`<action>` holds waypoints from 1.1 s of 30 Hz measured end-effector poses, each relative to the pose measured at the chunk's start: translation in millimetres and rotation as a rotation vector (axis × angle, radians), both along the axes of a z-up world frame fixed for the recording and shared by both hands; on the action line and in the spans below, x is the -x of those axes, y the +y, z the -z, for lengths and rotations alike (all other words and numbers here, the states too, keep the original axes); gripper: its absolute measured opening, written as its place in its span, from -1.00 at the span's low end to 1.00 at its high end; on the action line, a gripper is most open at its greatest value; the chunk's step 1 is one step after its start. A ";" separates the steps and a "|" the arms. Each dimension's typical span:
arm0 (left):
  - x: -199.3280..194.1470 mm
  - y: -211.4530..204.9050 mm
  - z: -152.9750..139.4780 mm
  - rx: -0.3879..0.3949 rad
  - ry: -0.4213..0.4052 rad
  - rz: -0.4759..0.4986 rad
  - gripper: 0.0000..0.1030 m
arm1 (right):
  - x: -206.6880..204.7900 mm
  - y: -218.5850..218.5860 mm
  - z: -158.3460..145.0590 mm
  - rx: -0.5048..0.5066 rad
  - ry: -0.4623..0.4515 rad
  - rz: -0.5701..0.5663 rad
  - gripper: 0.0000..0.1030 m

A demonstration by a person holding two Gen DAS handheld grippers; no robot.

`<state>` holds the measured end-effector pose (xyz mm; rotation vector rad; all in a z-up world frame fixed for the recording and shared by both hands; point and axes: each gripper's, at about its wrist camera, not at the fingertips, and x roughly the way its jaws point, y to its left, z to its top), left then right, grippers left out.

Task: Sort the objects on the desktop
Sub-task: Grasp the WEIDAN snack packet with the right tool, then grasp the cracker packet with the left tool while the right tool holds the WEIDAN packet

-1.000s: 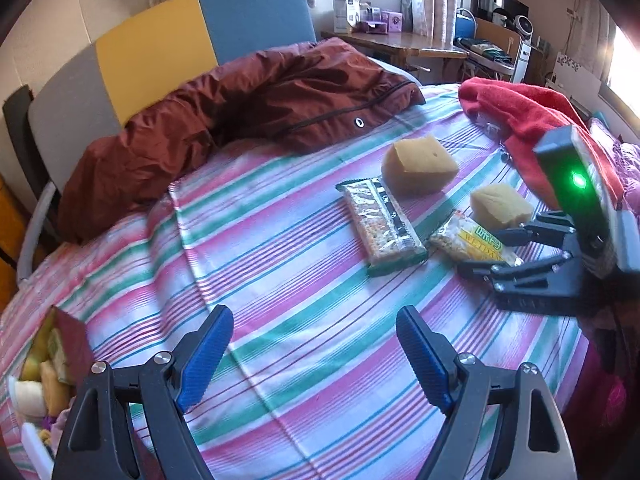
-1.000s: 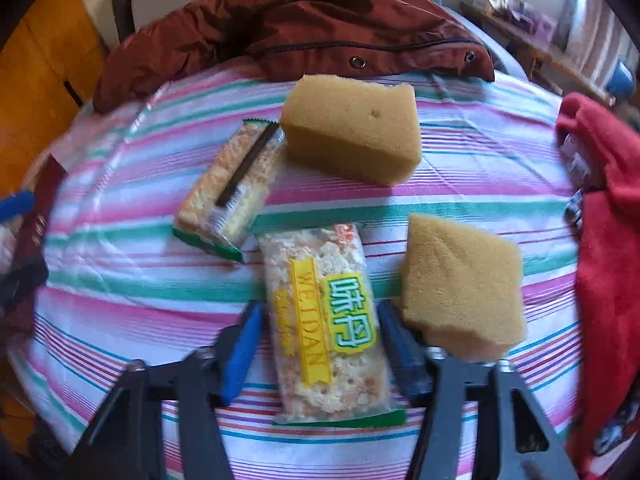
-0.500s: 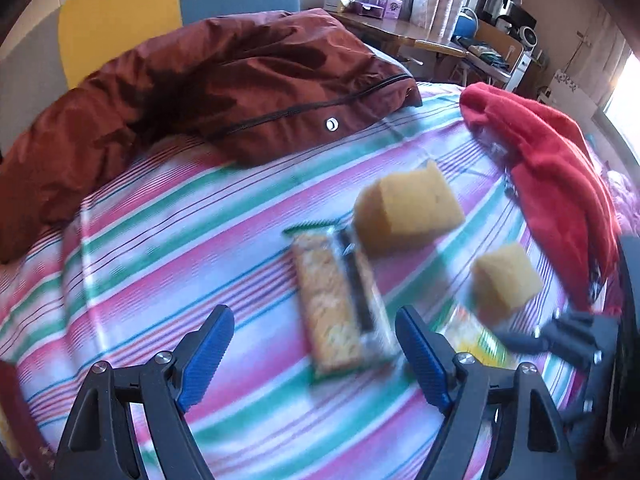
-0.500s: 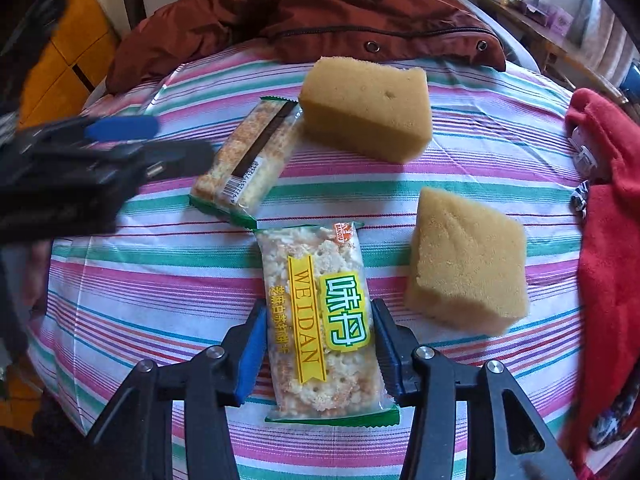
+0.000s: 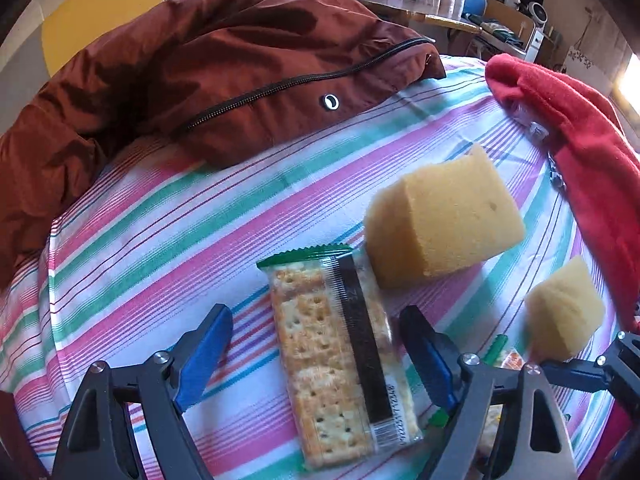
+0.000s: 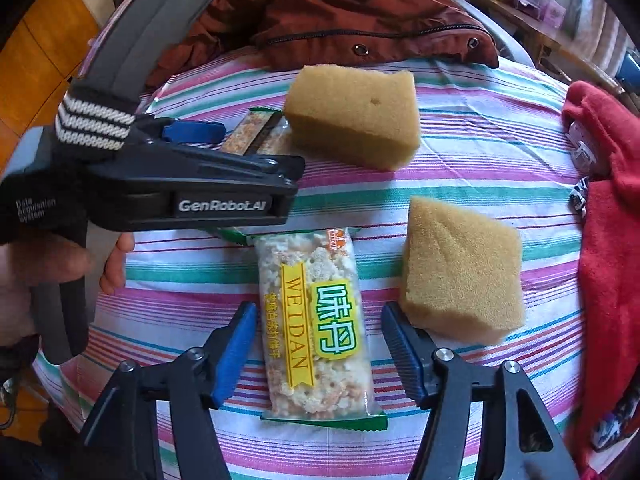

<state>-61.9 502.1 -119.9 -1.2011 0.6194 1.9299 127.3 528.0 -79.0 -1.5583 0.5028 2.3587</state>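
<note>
Opening its jaws, the right hand-held gripper (image 6: 318, 350) has let go of the yellow snack (image 6: 316, 330), which lies between them on the striped surface (image 5: 160, 248). Meanwhile the left hand-held gripper (image 5: 316, 354) has swung over, wide open, straddling the cracker pack (image 5: 340, 364), probably next to sort.

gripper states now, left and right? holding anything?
Left gripper: jaws opening, astride the cracker pack, not gripping.
Right gripper: jaws opening, the WEIDAN snack pack between them, released.

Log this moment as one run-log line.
left gripper: opening over cracker pack | right gripper: opening, astride snack pack
</note>
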 end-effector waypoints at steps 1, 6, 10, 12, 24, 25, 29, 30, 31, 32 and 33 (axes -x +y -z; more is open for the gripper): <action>-0.1 -0.8 -0.1 -0.002 0.004 0.001 0.71 | 0.4 -0.1 0.1 -0.002 0.001 0.001 0.30; -0.3 -11.2 -6.6 -0.017 0.043 -0.050 0.06 | 3.5 -5.2 2.1 -0.042 -0.005 -0.021 0.33; 2.2 -26.3 -8.7 -0.026 0.058 -0.077 -0.02 | 4.4 -13.8 1.2 -0.090 -0.011 -0.066 -0.03; 0.3 -36.0 -8.5 -0.026 0.071 -0.082 -0.02 | 3.0 -15.5 0.1 -0.095 -0.009 -0.077 -0.03; -19.2 -113.9 -27.4 -0.084 0.092 -0.181 -0.02 | 17.8 -42.0 3.8 -0.046 0.035 -0.154 -0.04; -21.3 -122.6 -32.2 -0.093 0.106 -0.189 -0.02 | 19.9 -44.8 4.6 -0.052 0.035 -0.163 -0.04; -22.7 -145.6 -48.2 -0.124 0.124 -0.226 -0.02 | 23.4 -48.1 5.9 -0.045 0.049 -0.168 -0.04; -23.3 -150.5 -51.5 -0.130 0.130 -0.232 -0.02 | 24.1 -49.3 6.1 -0.048 0.049 -0.165 -0.04; -23.7 -155.7 -54.8 -0.134 0.137 -0.237 -0.02 | 24.0 -49.9 5.6 -0.046 0.052 -0.164 -0.04; -25.7 -163.1 -60.4 -0.143 0.151 -0.245 -0.02 | 24.4 -51.0 5.3 -0.037 0.059 -0.161 -0.04; -26.9 -169.0 -65.0 -0.148 0.156 -0.250 -0.02 | 25.0 -52.3 5.3 -0.030 0.063 -0.159 -0.04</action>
